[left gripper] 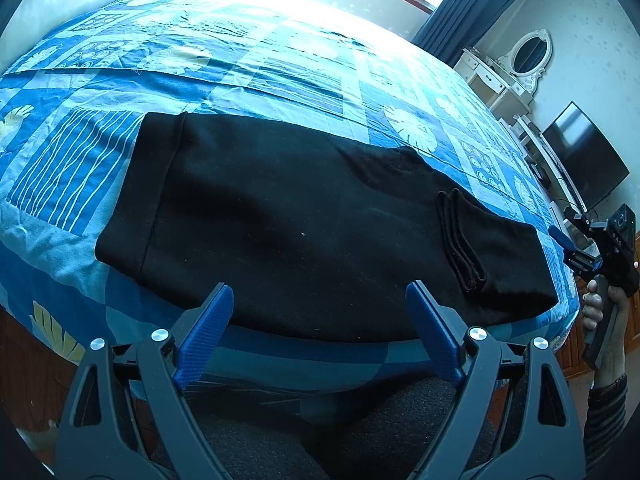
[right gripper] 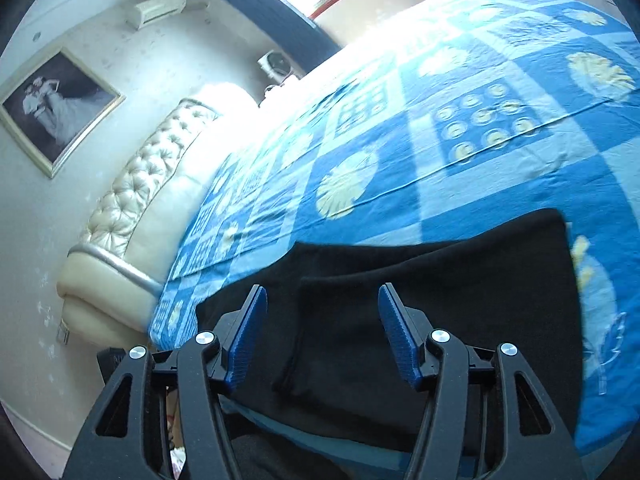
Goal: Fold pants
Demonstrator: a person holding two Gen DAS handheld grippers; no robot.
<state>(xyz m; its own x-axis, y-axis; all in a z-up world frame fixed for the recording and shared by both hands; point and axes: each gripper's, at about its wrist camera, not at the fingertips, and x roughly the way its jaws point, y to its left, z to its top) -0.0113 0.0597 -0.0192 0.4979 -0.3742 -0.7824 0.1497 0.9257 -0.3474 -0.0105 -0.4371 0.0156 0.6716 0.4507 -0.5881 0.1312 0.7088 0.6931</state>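
Blue patchwork bedspread [left gripper: 280, 80] under folded black pants [left gripper: 300, 208], both grippers' jaws spread, empty.

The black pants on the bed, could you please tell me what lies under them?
The black pants lie flat on the blue patterned bedspread, which shows all around them. Whatever sits directly beneath the cloth is covered.

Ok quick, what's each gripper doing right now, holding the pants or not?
Left gripper: jaws open, holding nothing, at the near edge of the black pants.
Right gripper: jaws open, holding nothing, over the pants.
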